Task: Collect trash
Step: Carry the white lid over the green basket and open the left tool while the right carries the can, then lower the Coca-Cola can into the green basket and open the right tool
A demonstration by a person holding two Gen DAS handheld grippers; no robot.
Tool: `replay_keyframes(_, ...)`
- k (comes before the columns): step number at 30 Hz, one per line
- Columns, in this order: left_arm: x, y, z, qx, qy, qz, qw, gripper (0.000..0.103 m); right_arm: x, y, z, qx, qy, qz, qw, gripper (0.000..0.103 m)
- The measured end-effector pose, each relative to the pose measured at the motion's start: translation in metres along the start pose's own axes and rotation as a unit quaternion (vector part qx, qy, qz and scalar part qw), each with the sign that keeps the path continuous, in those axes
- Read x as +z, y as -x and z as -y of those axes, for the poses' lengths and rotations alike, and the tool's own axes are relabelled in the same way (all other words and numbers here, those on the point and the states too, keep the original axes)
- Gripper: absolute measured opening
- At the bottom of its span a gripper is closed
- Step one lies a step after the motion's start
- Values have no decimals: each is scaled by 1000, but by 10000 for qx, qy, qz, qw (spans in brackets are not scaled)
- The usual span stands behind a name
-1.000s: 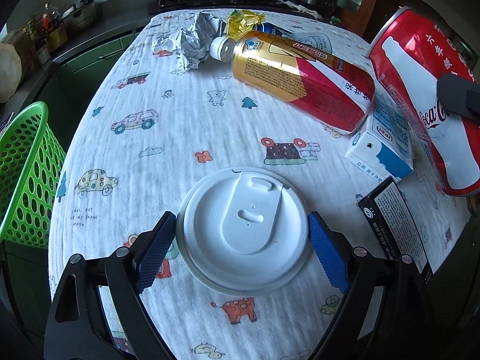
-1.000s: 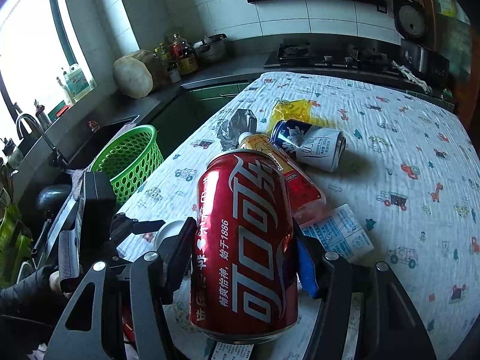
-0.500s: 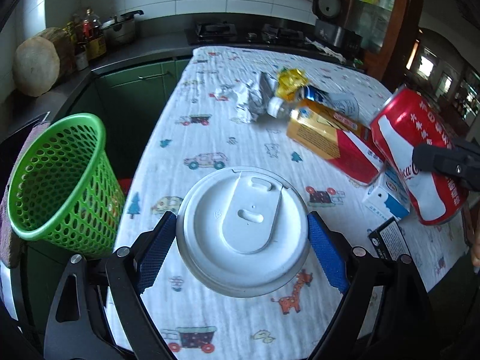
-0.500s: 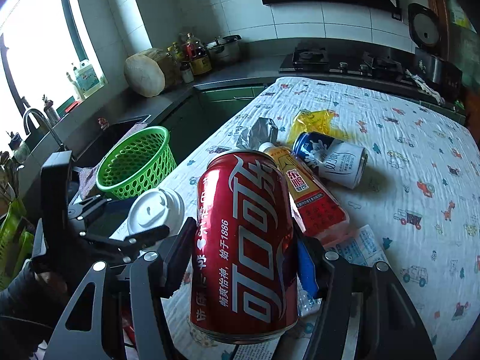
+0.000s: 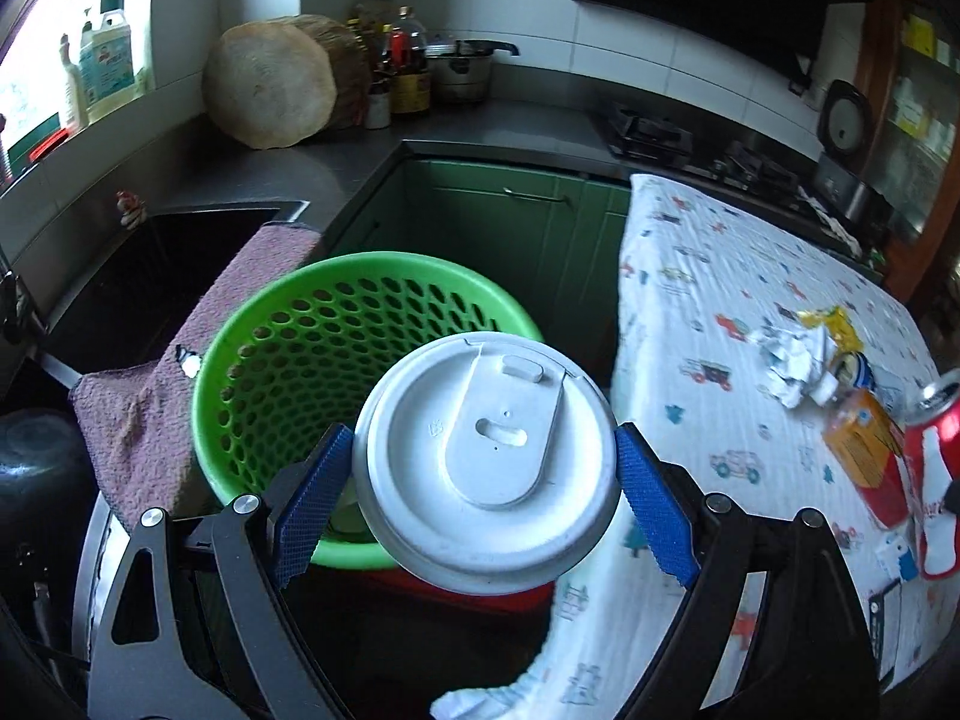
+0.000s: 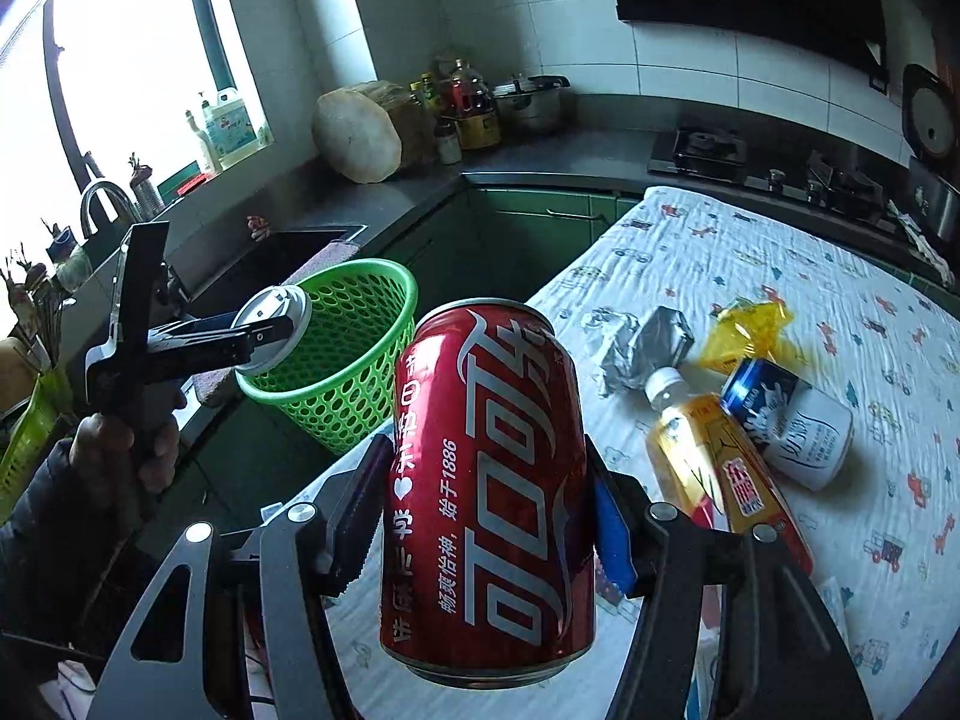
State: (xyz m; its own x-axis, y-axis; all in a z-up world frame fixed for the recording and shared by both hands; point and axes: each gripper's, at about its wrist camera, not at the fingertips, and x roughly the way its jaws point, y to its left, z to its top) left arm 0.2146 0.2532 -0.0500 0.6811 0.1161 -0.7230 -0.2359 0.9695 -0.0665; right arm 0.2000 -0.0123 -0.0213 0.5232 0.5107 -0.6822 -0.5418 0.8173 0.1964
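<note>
My left gripper [image 5: 480, 471] is shut on a paper cup with a white lid [image 5: 420, 510], its blue pads at the lid's two sides. It holds the cup over the near rim of the green mesh basket [image 5: 288, 348]. The right wrist view shows that cup [image 6: 273, 324] tilted above the basket [image 6: 354, 396]. A red cola can [image 6: 486, 420] stands upright between the fingers of my right gripper [image 6: 489, 498], which is shut on it above the table's left edge, to the right of the basket. The same can [image 5: 933, 468] shows at the left wrist view's right edge.
On the cartoon-print tablecloth [image 6: 780, 252] lie crumpled foil [image 6: 642, 342], a yellow wrapper [image 6: 744, 324], a yellow-and-red bottle [image 6: 720, 462] and a blue-and-white can [image 6: 792, 420]. A pink towel [image 5: 180, 360] hangs beside the basket at the sink [image 5: 150, 276]. A person's hand [image 6: 120, 444] grips the left tool.
My left gripper has carried the lidded cup off the table, up and leftward, to the green basket. My right gripper with the cola can has shifted toward the basket too.
</note>
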Motion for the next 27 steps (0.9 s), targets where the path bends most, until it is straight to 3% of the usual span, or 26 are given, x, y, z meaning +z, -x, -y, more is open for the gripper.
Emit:
replay_keyframes(6, 12, -30, -45, 319, 291, -197, 9989, 86, 21, -32, -26, 130, 260, -154, 9995, 58)
replay_keyframes(13, 5, -58, -79, 365, 665, -513, 9958, 87, 45, -76, -54, 311, 512, -345, 9976, 58)
replay_keyframes(27, -14, -49, -125, 385, 1180, -449, 9913, 90, 93, -169, -117, 679, 1025, -573, 9908, 58)
